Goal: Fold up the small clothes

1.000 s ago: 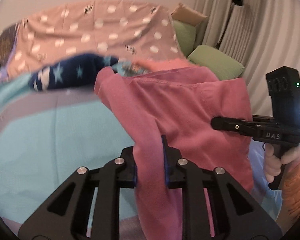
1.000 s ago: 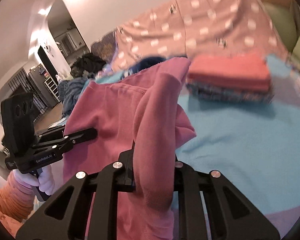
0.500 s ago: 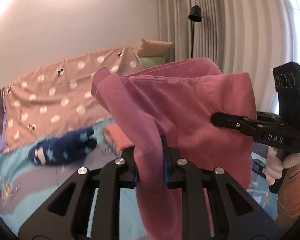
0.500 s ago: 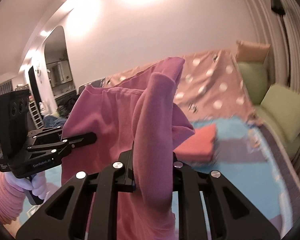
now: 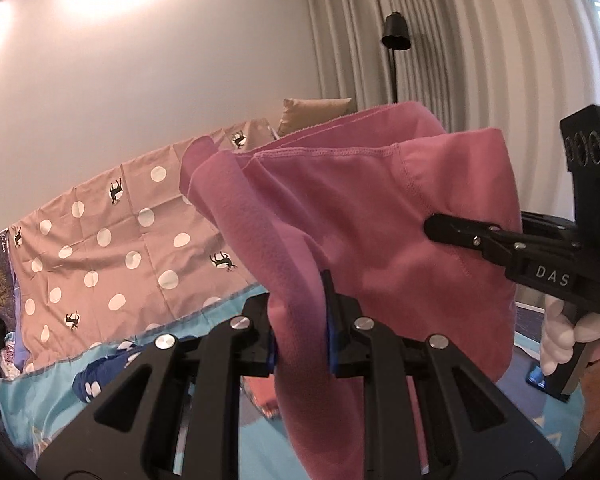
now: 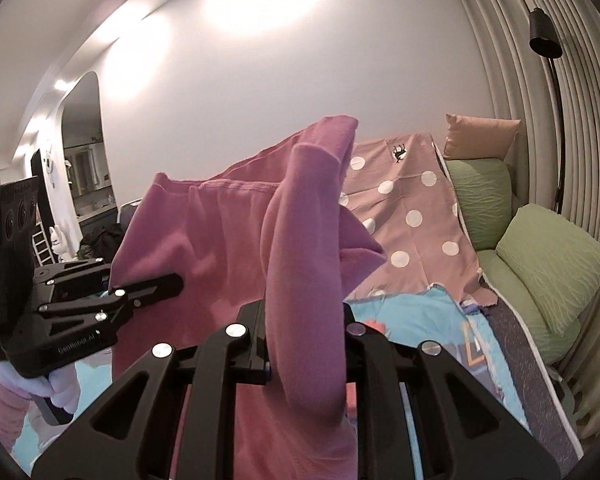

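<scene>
A pink garment (image 5: pixel 364 216) hangs in the air, stretched between both grippers above the bed. My left gripper (image 5: pixel 300 316) is shut on a bunched fold at one end of its top edge. My right gripper (image 6: pixel 304 320) is shut on the other end, where a thick roll of the pink garment (image 6: pixel 300 248) rises between its fingers. Each view shows the other gripper from the side, the right gripper (image 5: pixel 440 228) and the left gripper (image 6: pixel 168 282), clamped on the cloth. The rest of the garment drops below both frames.
Below lies a turquoise bed cover (image 6: pixel 432 320), with a pink polka-dot sheet (image 5: pixel 112 240) draped behind it. A navy star-print garment (image 5: pixel 100 376) and a folded orange stack (image 5: pixel 260 396) rest on the bed. Green cushions (image 6: pixel 548 272), a floor lamp (image 5: pixel 396 36) and curtains stand to the right.
Both grippers have risen with the pink garment, lifting it off the bed. The views now take in the wall and curtains, and the bed has dropped low in both.
</scene>
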`<action>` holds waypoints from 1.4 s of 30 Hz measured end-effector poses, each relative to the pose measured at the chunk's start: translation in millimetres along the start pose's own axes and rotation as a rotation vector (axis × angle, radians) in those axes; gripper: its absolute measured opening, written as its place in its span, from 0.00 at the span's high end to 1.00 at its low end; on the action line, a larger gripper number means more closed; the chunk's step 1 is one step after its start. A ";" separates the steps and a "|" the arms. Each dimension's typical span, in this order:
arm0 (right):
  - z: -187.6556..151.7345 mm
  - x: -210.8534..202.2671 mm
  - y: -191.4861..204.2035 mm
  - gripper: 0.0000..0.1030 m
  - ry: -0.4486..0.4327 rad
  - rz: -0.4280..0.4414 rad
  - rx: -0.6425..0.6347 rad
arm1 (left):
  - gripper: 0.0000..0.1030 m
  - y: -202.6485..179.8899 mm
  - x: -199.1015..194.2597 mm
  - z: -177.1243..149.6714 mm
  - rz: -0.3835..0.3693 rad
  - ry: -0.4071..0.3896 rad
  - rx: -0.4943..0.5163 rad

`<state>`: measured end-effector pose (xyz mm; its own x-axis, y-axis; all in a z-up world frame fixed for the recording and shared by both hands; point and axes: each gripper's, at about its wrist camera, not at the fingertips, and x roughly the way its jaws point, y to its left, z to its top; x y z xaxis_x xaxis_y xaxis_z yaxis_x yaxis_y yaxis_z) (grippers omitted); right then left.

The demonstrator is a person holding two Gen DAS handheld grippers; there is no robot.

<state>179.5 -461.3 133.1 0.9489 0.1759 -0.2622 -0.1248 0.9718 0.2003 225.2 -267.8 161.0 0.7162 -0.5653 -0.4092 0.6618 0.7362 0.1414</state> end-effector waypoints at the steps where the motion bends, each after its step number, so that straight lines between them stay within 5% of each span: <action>1: 2.1 7.7 -2.2 0.84 0.003 -0.006 -0.004 | 0.83 2.9 10.6 3.4 0.010 0.005 0.000; 14: -8.3 170.7 -34.7 0.83 0.134 -0.052 0.041 | 0.82 75.7 154.9 -9.3 0.090 0.111 -0.051; 16: -29.5 215.6 -42.4 0.77 0.209 -0.132 0.026 | 0.69 91.1 189.4 -27.6 0.138 0.154 -0.051; 17: -45.3 235.1 -47.5 0.76 0.263 -0.207 0.032 | 0.49 97.6 206.1 -38.3 0.189 0.177 -0.042; 18: -59.6 247.6 -51.9 0.76 0.306 -0.245 0.040 | 0.42 104.3 224.2 -56.0 0.258 0.202 -0.033; 20: -89.1 257.1 -56.4 0.76 0.338 -0.290 0.067 | 0.42 110.2 243.0 -85.1 0.262 0.269 -0.034; 23: -131.3 247.3 -51.8 0.76 0.344 -0.320 0.015 | 0.46 109.1 247.6 -127.4 0.205 0.328 -0.036; 25: -147.6 229.4 -46.8 0.75 0.334 -0.315 -0.011 | 0.45 101.1 237.0 -146.9 0.182 0.294 0.001; 31: -158.6 159.0 -28.6 0.73 0.312 -0.274 -0.015 | 0.46 86.5 206.7 -151.1 0.189 0.286 0.040; 35: -159.7 99.4 -3.8 0.41 0.257 -0.338 -0.041 | 0.29 76.9 172.3 -147.5 0.135 0.303 -0.049; 42: -173.4 8.6 26.0 0.04 0.181 -0.397 0.088 | 0.06 36.7 63.4 -160.3 0.099 0.187 -0.124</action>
<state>134.1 -407.2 -27.6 0.8515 -0.1756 -0.4942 0.2715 0.9538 0.1288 259.5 -217.0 -4.3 0.7152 -0.4176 -0.5604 0.5500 0.8311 0.0826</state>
